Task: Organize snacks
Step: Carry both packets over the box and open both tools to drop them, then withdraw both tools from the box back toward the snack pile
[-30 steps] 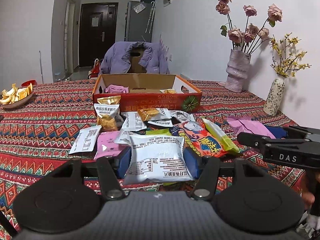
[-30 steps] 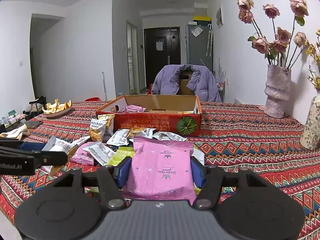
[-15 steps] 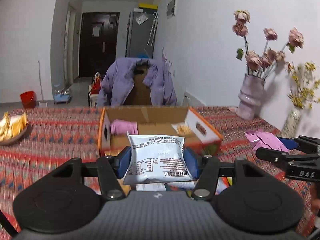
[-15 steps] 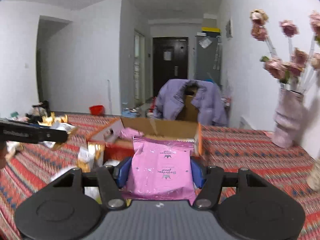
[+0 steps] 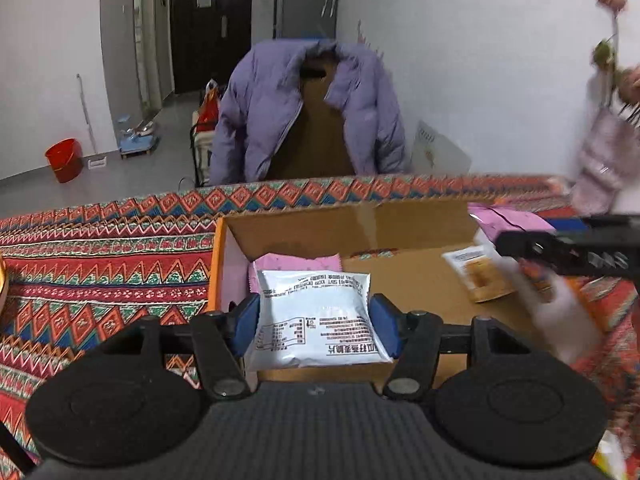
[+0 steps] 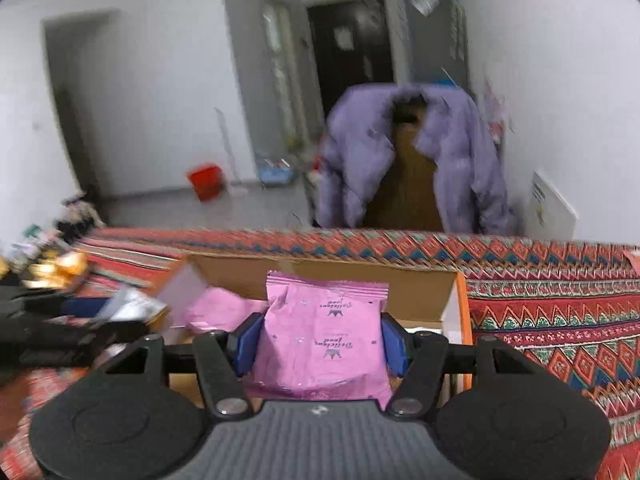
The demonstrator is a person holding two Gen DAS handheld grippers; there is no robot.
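My left gripper [image 5: 314,320] is shut on a white snack packet [image 5: 316,316] and holds it over the left part of the open cardboard box [image 5: 360,224]. My right gripper [image 6: 318,340] is shut on a pink snack packet [image 6: 324,332] and holds it over the right part of the same box [image 6: 400,276]. Inside the box lie a pink packet [image 5: 296,262] at the left and an orange-and-white packet [image 5: 476,276] at the right. The right gripper also shows in the left wrist view [image 5: 560,248], with its pink packet [image 5: 508,220].
A patterned red cloth [image 5: 100,264] covers the table. A chair with a purple jacket [image 5: 312,108] stands behind the far edge. A pink vase [image 5: 600,164] with flowers stands at the right. A red bucket [image 5: 64,160] is on the floor. The left gripper [image 6: 60,320] is at the right view's left edge.
Both grippers have risen from the snack pile and moved forward with their packets, to above the open box. The loose snacks on the cloth have dropped out of view.
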